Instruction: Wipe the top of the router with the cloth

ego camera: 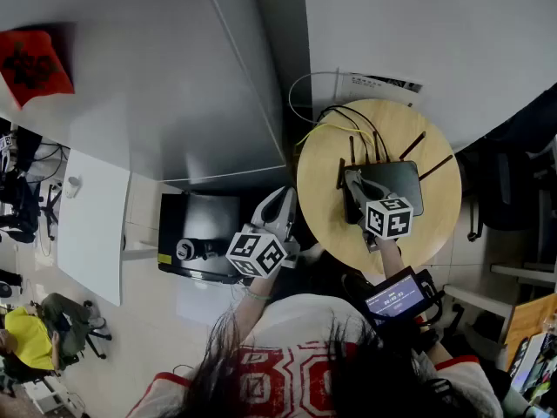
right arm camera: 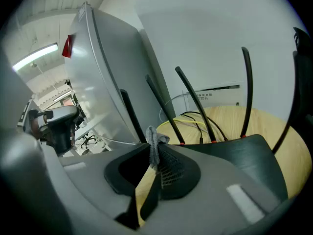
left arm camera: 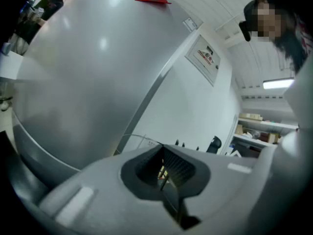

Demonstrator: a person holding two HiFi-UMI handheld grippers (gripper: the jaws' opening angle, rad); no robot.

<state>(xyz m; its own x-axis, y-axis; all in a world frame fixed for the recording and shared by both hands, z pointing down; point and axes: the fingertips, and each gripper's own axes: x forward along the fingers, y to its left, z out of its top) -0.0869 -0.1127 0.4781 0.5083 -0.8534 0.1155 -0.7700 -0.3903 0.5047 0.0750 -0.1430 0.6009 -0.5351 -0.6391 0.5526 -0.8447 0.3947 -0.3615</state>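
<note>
A black router (ego camera: 402,186) with several upright antennas (right arm camera: 191,102) lies on a round wooden table (ego camera: 435,225). My right gripper (ego camera: 352,183) hovers over the router's left end, shut on a small grey cloth (right arm camera: 155,142) that pokes up from between its jaws. In the right gripper view the router's dark top (right arm camera: 247,155) lies just ahead and to the right of that gripper (right arm camera: 154,166). My left gripper (ego camera: 282,202) is held off the table's left edge, above the floor, away from the router. Its jaws (left arm camera: 164,173) are shut with nothing between them.
Yellow and black cables (ego camera: 338,125) run from the router's back toward the wall. A tall grey cabinet (ego camera: 174,77) with a red paper (ego camera: 35,64) stands to the left. A black box (ego camera: 205,246) sits on the floor beside the table. A seated person (ego camera: 30,338) is far left.
</note>
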